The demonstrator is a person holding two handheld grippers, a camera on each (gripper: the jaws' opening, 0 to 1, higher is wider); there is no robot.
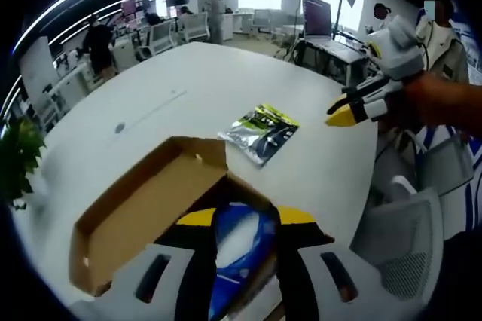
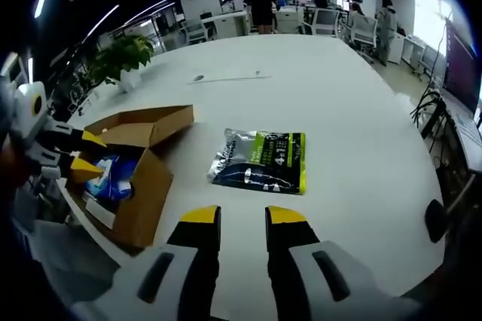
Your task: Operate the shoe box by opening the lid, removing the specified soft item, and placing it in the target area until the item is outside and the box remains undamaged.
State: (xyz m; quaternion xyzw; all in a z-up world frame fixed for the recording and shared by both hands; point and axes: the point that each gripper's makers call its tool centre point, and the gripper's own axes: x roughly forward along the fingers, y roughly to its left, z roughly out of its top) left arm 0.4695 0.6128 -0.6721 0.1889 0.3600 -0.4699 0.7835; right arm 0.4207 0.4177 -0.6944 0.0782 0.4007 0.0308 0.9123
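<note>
A brown cardboard shoe box (image 1: 143,204) lies open on the white table, its lid (image 2: 143,126) folded back. A blue and white soft pack (image 1: 241,234) rests inside it. My left gripper (image 1: 246,217) is open at the box's near rim, its jaws either side of the blue pack (image 2: 113,172). It enters the right gripper view as the left gripper (image 2: 88,155). A silver, green and black bag (image 1: 260,131) lies flat on the table beside the box. My right gripper (image 2: 242,215) hovers short of that bag (image 2: 260,159), jaws a little apart and empty. It shows as the right gripper (image 1: 346,110) beyond the bag.
A potted plant (image 2: 124,53) stands at the table's edge behind the box. A grey mesh chair (image 1: 407,249) sits close to the table rim. A small dark object (image 2: 197,77) lies far across the table. People and desks fill the background.
</note>
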